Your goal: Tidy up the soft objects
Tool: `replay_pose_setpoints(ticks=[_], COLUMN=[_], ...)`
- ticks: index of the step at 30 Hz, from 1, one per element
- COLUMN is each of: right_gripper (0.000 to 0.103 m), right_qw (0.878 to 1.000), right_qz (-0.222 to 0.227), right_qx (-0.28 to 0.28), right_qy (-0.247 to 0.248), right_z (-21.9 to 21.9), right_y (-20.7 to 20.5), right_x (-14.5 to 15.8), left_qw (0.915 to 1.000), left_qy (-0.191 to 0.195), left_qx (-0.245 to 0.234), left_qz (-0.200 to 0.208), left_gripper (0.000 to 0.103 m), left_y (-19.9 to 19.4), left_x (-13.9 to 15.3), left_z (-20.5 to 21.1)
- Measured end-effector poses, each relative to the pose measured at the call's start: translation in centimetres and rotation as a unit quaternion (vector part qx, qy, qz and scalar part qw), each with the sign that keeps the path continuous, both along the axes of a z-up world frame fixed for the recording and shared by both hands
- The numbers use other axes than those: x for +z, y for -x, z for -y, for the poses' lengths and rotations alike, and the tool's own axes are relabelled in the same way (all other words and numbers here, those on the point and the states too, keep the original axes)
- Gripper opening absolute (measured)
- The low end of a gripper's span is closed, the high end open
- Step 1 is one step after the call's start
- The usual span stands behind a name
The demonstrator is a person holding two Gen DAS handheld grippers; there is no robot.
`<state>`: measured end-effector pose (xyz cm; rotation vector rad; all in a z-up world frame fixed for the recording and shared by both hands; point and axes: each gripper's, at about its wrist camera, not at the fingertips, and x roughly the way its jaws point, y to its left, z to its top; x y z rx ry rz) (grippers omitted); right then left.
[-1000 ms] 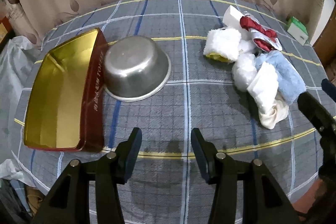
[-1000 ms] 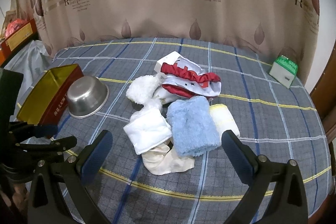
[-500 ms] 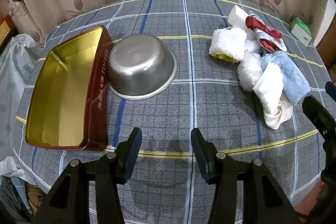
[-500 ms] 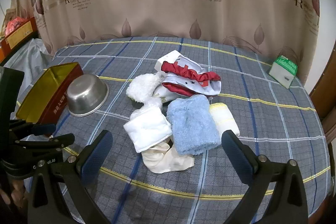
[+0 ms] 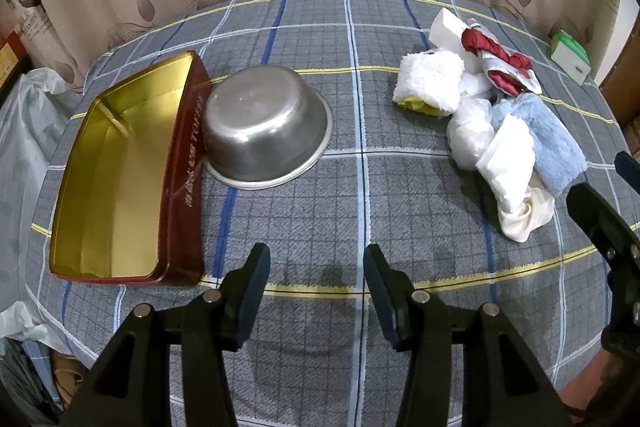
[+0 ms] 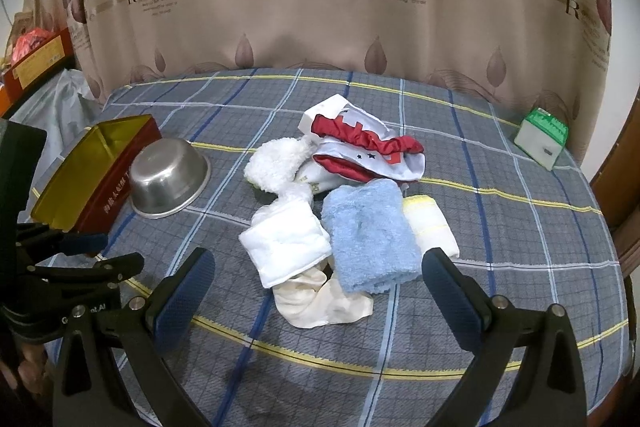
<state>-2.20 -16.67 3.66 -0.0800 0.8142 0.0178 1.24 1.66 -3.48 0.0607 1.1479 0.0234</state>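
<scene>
We hold two grippers above a plaid-covered table (image 6: pixel 500 211). Our left gripper (image 5: pixel 316 259) gapes partway, nothing between its fingers. Our right gripper (image 6: pixel 318 263) spreads wide and empty, near a pile of soft cloths (image 6: pixel 340 211) mid-table. A gold-lined tin (image 5: pixel 116 179) and an upturned steel bowl (image 5: pixel 264 123) touch at left.

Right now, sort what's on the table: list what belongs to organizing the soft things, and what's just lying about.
Belongs to the job:
- blue towel
- folded white cloth
- fluffy white cloth
- red and white fabric
- cream cloth
- yellow-edged cloth
- gold tin, empty, probably the container

Lying about:
- steel bowl, upside down
- green and white box
</scene>
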Motion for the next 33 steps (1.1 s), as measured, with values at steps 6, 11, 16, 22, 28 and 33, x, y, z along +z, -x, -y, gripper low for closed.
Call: replay_pose_setpoints(ticks=[6, 11, 16, 22, 28, 33], right_gripper=[0.103, 0.103, 0.103, 0.103, 0.103, 0.089], right_qw=[1.0, 1.0, 1.0, 1.0, 1.0, 0.999], right_qz=[-0.001, -0.001, 0.0, -0.001, -0.007, -0.012], right_qx=[0.002, 0.001, -0.001, -0.003, 0.007, 0.013], right_qy=[0.0, 0.0, 0.002, 0.001, 0.025, 0.05], right_z=[-0.2, -0.2, 0.1, 0.9, 1.7, 3.2], right_y=[0.0, 0.0, 0.0, 0.0, 0.1, 0.0], right_x=[-0.1, -0.1, 0.0, 0.1, 0.0, -0.3], left_qw=[1.0, 1.0, 1.0, 1.0, 0.9999, 0.9999], left_qy=[0.0, -0.001, 0.0, -0.003, -0.002, -0.003], left_qx=[0.0, 0.001, 0.001, -0.003, -0.007, -0.011], left_qz=[0.001, 0.002, 0.001, -0.002, -0.009, -0.011], left_gripper=[0.049, 0.05, 0.05, 0.05, 0.05, 0.05], left_y=[0.1, 0.1, 0.0, -0.1, -0.3, -0.6], left_x=[0.1, 0.2, 0.1, 0.0, -0.4, -0.7], left_z=[0.0, -0.1, -0.1, 0.3, 0.6, 1.0])
